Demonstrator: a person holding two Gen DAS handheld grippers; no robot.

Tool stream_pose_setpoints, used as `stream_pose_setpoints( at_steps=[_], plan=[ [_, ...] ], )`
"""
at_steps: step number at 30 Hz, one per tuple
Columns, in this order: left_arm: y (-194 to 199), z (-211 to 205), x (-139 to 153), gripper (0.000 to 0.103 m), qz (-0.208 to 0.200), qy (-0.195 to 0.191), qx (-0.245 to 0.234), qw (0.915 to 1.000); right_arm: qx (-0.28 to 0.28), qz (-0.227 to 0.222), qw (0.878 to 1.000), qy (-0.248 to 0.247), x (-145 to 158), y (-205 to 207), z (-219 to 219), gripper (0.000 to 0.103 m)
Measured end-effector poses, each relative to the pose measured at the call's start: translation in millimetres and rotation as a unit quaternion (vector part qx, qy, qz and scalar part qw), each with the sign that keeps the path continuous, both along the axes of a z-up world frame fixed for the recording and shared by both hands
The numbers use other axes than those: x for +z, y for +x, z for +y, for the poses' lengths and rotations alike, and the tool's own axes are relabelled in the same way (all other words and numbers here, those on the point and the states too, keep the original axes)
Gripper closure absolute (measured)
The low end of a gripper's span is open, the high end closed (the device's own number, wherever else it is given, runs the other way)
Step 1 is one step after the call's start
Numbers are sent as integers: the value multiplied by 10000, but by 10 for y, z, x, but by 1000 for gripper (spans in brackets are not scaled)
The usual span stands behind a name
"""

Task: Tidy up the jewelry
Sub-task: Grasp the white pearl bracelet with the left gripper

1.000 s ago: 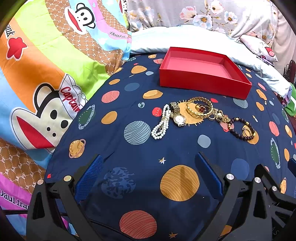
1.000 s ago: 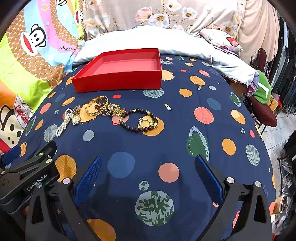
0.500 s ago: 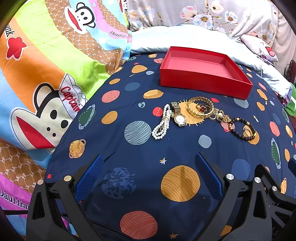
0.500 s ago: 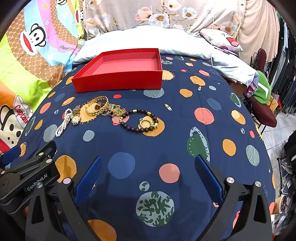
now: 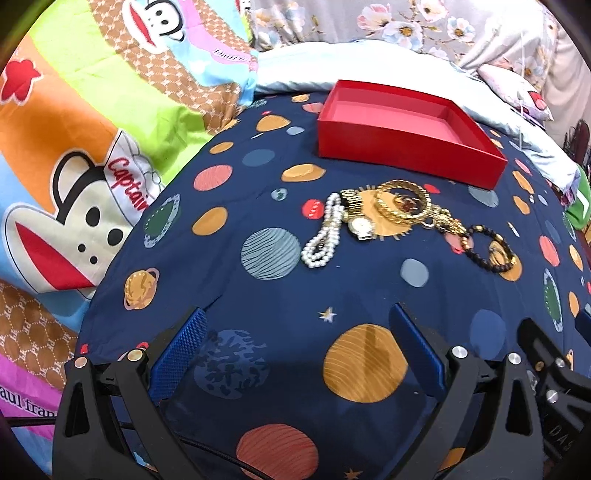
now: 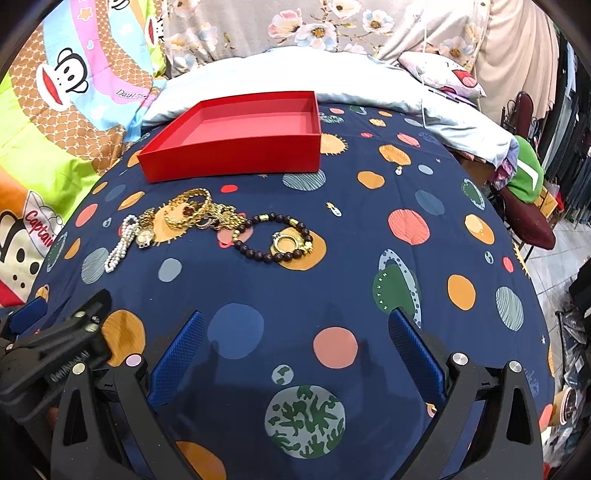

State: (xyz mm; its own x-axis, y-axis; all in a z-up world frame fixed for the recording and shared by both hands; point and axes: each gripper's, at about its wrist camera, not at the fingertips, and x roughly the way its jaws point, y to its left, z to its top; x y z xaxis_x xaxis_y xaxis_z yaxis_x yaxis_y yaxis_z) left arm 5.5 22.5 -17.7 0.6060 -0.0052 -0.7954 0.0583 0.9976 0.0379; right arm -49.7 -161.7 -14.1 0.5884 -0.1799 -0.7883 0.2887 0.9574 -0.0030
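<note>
An empty red box [image 5: 402, 133] [image 6: 236, 140] sits at the far side of a navy planet-print cover. In front of it lies a row of jewelry: a white pearl bracelet [image 5: 323, 236] [image 6: 120, 247], a gold watch [image 5: 360, 225] [image 6: 144, 236], gold bangles [image 5: 402, 201] [image 6: 188, 212], a gold chain [image 5: 447, 221] [image 6: 227, 218] and a dark bead bracelet [image 5: 489, 249] [image 6: 273, 238] around a gold ring [image 6: 284, 242]. My left gripper [image 5: 295, 336] is open and empty, well short of the pearls. My right gripper [image 6: 295, 339] is open and empty, short of the bead bracelet.
A bright cartoon-monkey blanket [image 5: 74, 147] lies on the left. Pale blue bedding [image 6: 295, 70] and floral pillows [image 6: 314, 26] lie behind the box. The bed's right edge drops to a chair with green clothing [image 6: 524, 177]. The left gripper's body shows in the right wrist view [image 6: 51, 350].
Both views have shifted very slightly; the jewelry sits a touch lower in frame. Both grippers stay open and nothing on the cover has moved.
</note>
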Motion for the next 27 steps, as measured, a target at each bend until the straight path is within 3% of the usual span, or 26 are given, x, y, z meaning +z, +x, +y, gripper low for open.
stream_pose_setpoints(
  at_steps=[9, 11, 15, 18, 21, 23, 24, 27],
  plan=[
    [307, 109, -64, 9, 57, -429, 83, 9990, -211, 121, 9996, 128, -114, 76, -173, 5],
    [408, 72, -102, 23, 117, -568, -61, 9983, -205, 126, 9996, 141, -119, 86, -183, 5],
    [574, -25, -206, 33, 274, -690, -255, 9969, -172, 102, 9997, 157, -114, 107, -195, 5],
    [626, -106, -226, 42, 187, -540, -326, 9978, -143, 105, 9996, 198, -123, 128, -209, 5],
    [655, -145, -213, 57, 191, -607, -448, 9970, -112, 113, 9996, 212, -137, 159, -224, 5],
    [652, -164, -200, 79, 221, -685, -564, 9958, -78, 113, 9997, 215, -139, 176, -222, 6],
    [652, -166, -198, 83, 241, -723, -612, 9952, -65, 110, 9997, 228, -139, 182, -221, 6],
    [600, -150, -163, 84, 208, -778, -649, 9946, -29, 81, 9997, 249, -128, 197, -212, 10]
  ],
)
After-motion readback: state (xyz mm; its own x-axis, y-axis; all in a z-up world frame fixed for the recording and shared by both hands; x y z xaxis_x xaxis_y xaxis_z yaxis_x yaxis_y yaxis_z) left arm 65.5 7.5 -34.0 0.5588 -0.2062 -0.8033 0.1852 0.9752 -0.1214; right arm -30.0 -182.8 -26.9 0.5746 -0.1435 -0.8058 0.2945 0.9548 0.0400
